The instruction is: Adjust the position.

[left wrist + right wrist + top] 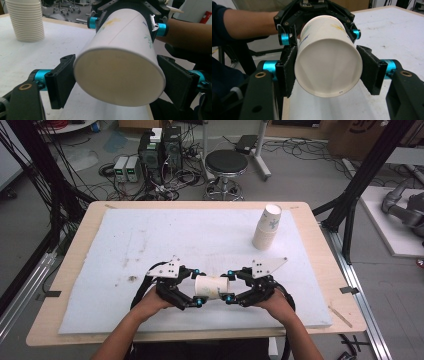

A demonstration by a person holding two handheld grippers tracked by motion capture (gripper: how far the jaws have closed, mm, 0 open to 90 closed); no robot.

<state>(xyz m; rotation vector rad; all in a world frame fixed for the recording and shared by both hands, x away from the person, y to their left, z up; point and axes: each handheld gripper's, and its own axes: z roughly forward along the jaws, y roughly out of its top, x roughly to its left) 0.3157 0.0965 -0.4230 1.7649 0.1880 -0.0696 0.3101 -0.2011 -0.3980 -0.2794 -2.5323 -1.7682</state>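
Observation:
A white paper cup (210, 287) with a faint flower print lies level in the air just above the white mat (150, 235), near the table's front edge. My left gripper (198, 287) is shut on its wider left end, and my right gripper (229, 286) is shut on its narrower right end. In the left gripper view the cup (120, 72) sits between the left gripper's (117, 80) pads, with the right gripper (126, 23) clamped on the far end. In the right gripper view the right gripper (328, 67) presses both sides of the cup (328, 62), and the left gripper (320, 35) grips beyond.
A tall stack of paper cups (267, 227) stands upside down at the mat's back right, also seen as a stack (25, 21) in the left gripper view. Beyond the wooden table (75, 270) are a black stool (226, 165), electronics boxes (160, 150) and cables.

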